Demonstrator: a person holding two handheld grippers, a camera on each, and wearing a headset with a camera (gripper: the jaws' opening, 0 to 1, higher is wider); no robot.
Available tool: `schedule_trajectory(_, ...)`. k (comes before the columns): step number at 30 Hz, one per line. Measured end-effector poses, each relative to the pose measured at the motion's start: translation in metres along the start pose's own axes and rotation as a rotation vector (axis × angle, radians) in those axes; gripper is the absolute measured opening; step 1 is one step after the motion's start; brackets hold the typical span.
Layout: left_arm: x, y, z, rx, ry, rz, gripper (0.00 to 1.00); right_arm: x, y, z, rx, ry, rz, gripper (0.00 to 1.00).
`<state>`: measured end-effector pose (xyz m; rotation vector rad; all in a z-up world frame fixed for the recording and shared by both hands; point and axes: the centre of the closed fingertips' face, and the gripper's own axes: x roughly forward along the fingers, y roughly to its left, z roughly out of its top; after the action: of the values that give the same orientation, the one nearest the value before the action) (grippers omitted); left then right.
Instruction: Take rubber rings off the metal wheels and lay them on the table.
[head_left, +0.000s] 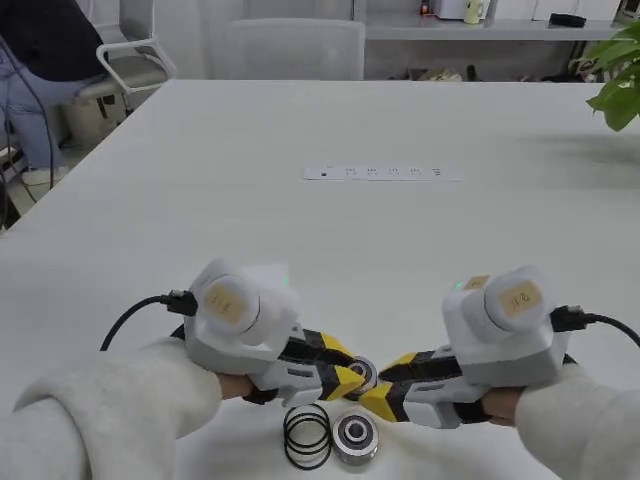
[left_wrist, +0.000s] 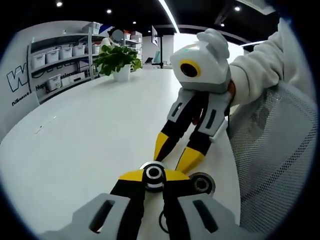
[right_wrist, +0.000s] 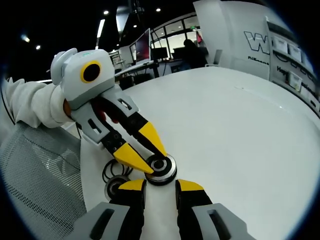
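A wide white bench (head_left: 400, 250) carries all the items; a flat white power strip (head_left: 383, 173) lies well apart from them, further across the surface. In the head view, two white hand-held grippers with black-and-yellow jaws meet tip to tip at the near edge of the bench. The left claw (left_wrist: 153, 176) is clamped on a small round metal wheel with a dark hub (right_wrist: 161, 169), one yellow tip on each side, holding it just above the bench. The right claw (right_wrist: 161, 186) stands at a narrow gap, its tips at the rim of the same wheel. A second metal wheel (head_left: 355, 437) lies flat on the bench near the person. Just beside it, on its left, lie thin black rubber rings (head_left: 307, 435), overlapping.
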<state>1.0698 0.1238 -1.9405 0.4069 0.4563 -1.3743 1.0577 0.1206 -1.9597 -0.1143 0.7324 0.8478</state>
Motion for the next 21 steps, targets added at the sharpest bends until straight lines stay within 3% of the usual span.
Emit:
schedule_trajectory(5, -0.0004, 0.0004, 0.0010, -0.036, -0.034, 0.000, 0.08, 0.0005, -0.0012, -0.0003, -0.020, 0.007, -0.010, 0.15)
schedule_trajectory(15, 0.0001, 0.0001, 0.0017, -0.033, -0.041, 0.008, 0.08, -0.0021, -0.0035, -0.0025, -0.094, 0.023, -0.023, 0.01)
schedule_trajectory(21, 0.0004, 0.0005, 0.0017, -0.031, -0.040, 0.010, 0.08, -0.0021, -0.0051, -0.0018, -0.107, 0.035, -0.040, 0.00)
